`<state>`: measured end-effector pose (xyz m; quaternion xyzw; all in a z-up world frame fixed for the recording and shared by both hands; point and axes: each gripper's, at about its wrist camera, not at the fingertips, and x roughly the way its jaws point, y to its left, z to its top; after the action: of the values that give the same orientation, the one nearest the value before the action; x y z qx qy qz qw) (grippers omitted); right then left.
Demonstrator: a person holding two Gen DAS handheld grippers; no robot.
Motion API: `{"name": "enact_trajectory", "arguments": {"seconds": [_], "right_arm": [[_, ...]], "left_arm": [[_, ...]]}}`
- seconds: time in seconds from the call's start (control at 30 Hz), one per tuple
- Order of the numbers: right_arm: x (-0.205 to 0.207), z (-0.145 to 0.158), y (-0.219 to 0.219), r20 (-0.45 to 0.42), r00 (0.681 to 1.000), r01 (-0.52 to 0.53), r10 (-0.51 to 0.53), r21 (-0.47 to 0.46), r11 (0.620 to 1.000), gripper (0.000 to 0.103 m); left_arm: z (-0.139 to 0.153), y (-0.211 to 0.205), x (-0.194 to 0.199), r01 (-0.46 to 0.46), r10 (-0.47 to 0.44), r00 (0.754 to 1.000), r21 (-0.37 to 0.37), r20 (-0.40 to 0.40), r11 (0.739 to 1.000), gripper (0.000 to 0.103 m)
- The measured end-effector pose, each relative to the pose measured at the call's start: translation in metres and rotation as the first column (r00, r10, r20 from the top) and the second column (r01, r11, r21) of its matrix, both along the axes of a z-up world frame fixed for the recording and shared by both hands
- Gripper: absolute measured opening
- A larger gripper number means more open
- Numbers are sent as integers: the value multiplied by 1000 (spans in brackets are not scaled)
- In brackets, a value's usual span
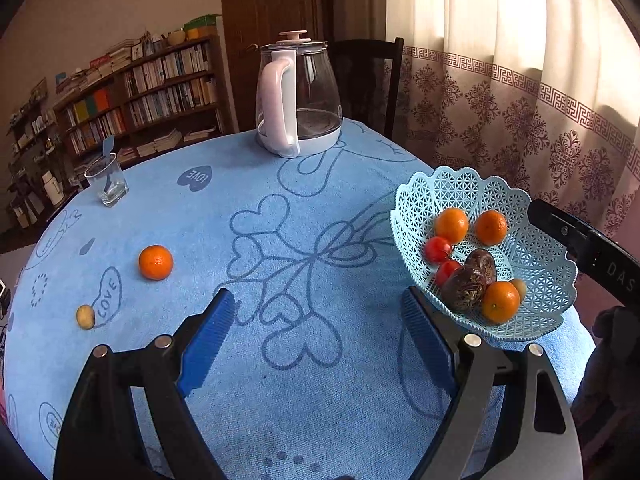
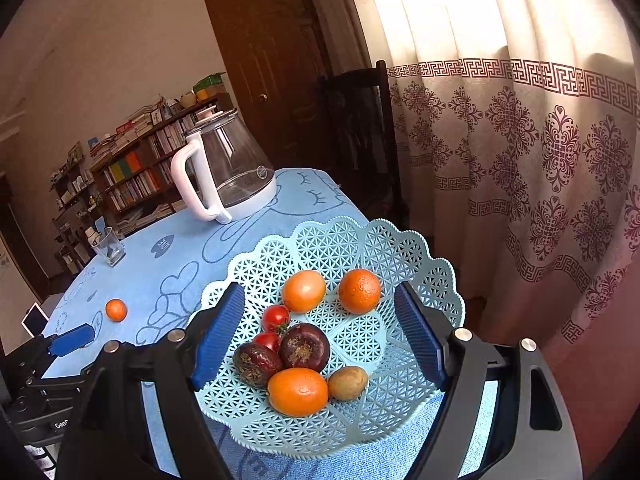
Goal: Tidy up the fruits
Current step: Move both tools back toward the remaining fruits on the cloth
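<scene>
Left gripper (image 1: 318,320) hung over the middle of the table (image 1: 280,400), jaws spread wide with only blue cloth between them. It held nothing. Right gripper (image 2: 320,320) was over the basket (image 2: 360,240), jaws apart and empty, pads clear of every fruit, standing either side of the pile.

Basket was pale blue lattice plastic, sitting at the table edge next to the curtain (image 2: 520,140). Inside it:
- three oranges: two toward the far side (image 2: 303,290) (image 2: 359,291), one at the near side (image 2: 298,391)
- two cherry tomatoes (image 2: 275,317) (image 2: 267,340), touching each other
- two dark purple passion fruits (image 2: 304,347) (image 2: 256,363), side by side, touching the near orange
- one small brownish-yellow fruit (image 2: 347,382) just beside the near orange

Loose on the table, well apart from the basket, toward the opposite edge:
- one orange (image 1: 155,262)
- one small yellow-brown fruit (image 1: 85,317), closer to the table edge than that orange; can't tell what kind

Other items: glass kettle (image 1: 298,96) with white handle, upright at the far edge near the chair (image 1: 368,76). Drinking glass (image 1: 106,179) with a blue spoon in it stood upright near the far edge on the bookshelf (image 1: 140,92) side.
</scene>
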<state>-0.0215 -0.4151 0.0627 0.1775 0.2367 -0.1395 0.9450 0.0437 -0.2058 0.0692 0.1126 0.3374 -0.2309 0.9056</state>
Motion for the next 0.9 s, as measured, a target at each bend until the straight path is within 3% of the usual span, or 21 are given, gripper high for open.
{"name": "enact_trajectory", "arguments": {"seconds": [0.5, 0.9], "right_arm": [[1, 3, 18, 24, 998, -58, 58, -6, 998, 79], [2, 5, 63, 33, 982, -185, 186, -29, 982, 79]], "left_arm": [[-12, 26, 5, -66, 66, 998, -3, -26, 998, 84], [-11, 75, 11, -194, 194, 981, -2, 16, 981, 84]]}}
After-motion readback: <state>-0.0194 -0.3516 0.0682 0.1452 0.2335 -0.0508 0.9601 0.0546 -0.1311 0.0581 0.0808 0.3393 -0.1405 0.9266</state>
